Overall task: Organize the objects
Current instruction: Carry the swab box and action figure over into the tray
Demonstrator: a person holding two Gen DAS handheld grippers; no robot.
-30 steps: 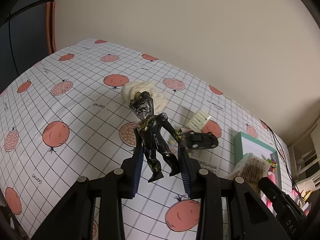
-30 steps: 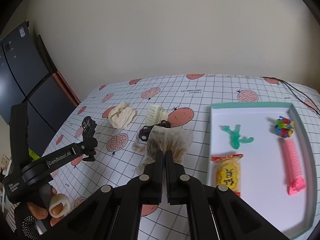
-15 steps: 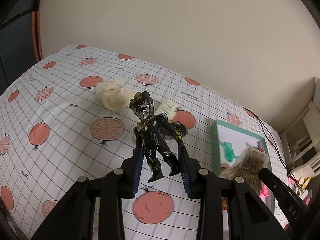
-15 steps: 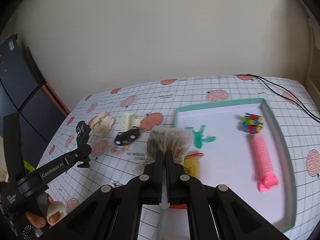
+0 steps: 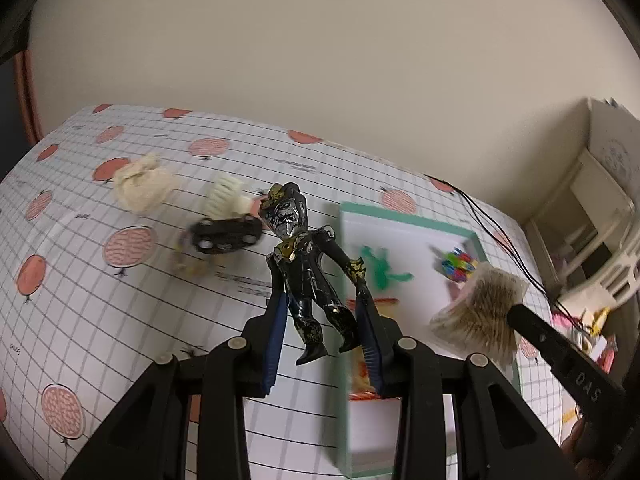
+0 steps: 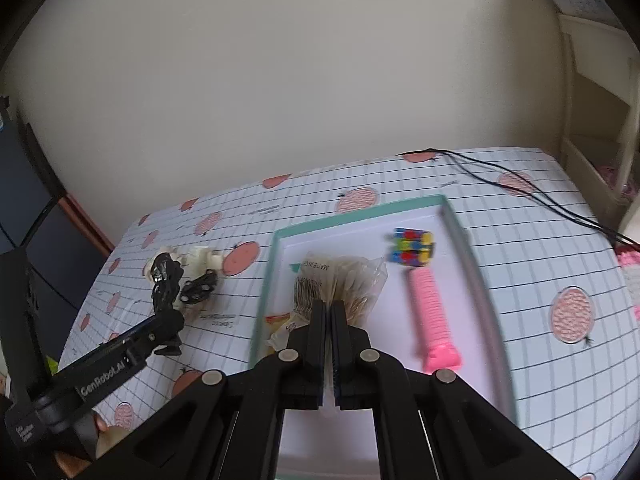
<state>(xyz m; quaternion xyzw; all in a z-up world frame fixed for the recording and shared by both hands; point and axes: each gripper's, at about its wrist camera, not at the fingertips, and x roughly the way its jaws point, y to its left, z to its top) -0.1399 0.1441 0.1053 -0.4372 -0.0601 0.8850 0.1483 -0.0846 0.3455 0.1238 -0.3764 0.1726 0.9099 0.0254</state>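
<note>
My left gripper [image 5: 322,308] is shut on a black action figure [image 5: 308,264] with a silver face, held above the table near the left rim of the teal tray [image 5: 404,219]. My right gripper [image 6: 331,309] is shut on a clear bag of toothpicks [image 6: 340,280], lifted over the teal tray [image 6: 360,212]. In that tray lie a pink comb-like toy [image 6: 430,312], a multicoloured block toy [image 6: 412,246] and a yellow snack packet [image 6: 278,326]. A green lizard toy [image 5: 380,270] also shows there. The bag [image 5: 480,312] appears at the right in the left wrist view.
On the fruit-print tablecloth [image 5: 80,300] left of the tray lie a black toy car [image 5: 224,236], a cream ribbed item [image 5: 224,200] and a crumpled cream cloth [image 5: 142,188]. A black cable [image 6: 520,188] runs across the far right corner. White shelving [image 5: 592,220] stands beyond the table's right end.
Both grippers have moved right with their loads. The toothpick bag now hangs over the tray, and the figure has come up to the tray's left rim.
</note>
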